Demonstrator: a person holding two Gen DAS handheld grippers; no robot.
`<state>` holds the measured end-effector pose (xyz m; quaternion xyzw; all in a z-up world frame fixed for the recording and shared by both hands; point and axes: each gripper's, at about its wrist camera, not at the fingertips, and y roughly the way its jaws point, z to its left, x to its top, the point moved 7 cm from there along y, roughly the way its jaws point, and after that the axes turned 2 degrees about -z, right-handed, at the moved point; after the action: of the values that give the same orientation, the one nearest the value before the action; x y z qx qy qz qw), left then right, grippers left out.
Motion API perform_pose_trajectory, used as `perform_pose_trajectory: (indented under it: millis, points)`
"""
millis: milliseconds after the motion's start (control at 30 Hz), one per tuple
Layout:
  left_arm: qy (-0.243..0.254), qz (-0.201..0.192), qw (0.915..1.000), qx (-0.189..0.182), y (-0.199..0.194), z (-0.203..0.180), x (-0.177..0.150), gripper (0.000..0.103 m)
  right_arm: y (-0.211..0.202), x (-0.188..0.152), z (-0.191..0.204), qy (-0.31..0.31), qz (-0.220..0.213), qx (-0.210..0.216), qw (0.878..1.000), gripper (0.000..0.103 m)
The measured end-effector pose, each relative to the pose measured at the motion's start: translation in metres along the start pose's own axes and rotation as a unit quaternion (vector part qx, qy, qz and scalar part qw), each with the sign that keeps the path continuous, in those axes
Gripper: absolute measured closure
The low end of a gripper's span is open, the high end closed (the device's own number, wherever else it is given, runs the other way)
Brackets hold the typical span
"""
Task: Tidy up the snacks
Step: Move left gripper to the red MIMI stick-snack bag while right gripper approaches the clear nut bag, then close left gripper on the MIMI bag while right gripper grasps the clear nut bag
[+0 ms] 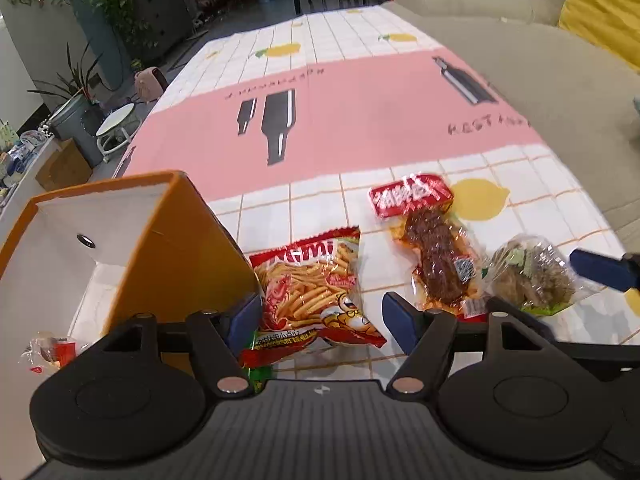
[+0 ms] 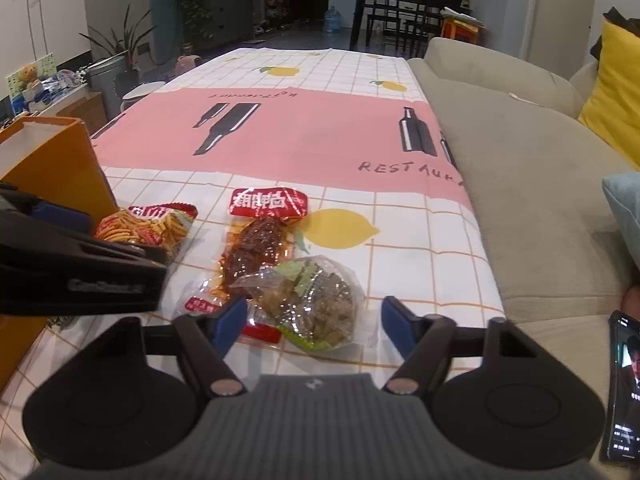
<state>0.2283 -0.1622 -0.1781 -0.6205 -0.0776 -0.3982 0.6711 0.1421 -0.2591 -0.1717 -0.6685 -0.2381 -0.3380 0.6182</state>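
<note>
Three snack packs lie on the tablecloth. A red bag of fry sticks [image 1: 316, 292] [image 2: 148, 230] lies next to an orange box [image 1: 120, 248] [image 2: 52, 160]. A red-topped pack of dark meat [image 1: 428, 248] [image 2: 256, 240] lies in the middle. A clear pack of brownish snack [image 1: 532, 276] [image 2: 312, 300] lies to its right. My left gripper [image 1: 320, 316] is open, its jaws either side of the fry bag's near end. My right gripper [image 2: 312, 320] is open around the clear pack. A small snack [image 1: 48, 350] lies inside the box.
The table [image 2: 320, 140] carries a pink and white lemon-print cloth. A beige sofa [image 2: 540, 200] runs along the right edge, with a yellow cushion [image 2: 612, 92]. A phone [image 2: 624, 384] lies at the right. Plants, a stool and cabinets stand to the left.
</note>
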Motion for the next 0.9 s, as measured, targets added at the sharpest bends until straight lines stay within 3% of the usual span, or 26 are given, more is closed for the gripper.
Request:
perform_pose_trajectory:
  millis: [233,333,900]
  points:
    - [-0.007,-0.004,1.0,-0.001,-0.001,0.002,-0.004,0.046,-0.004,0.001,0.002,-0.013,-0.003,-0.007,1.0,0.049]
    - [-0.01,-0.003,0.9998,-0.017,-0.007,0.002,-0.007,0.056,-0.008,0.0,0.005,-0.02,-0.001,-0.01,1.0,0.056]
    - [-0.007,0.036,0.9913,-0.126,-0.075,0.006,-0.079,0.059,-0.071,-0.05,0.046,-0.104,0.079,0.015,0.991,0.058]
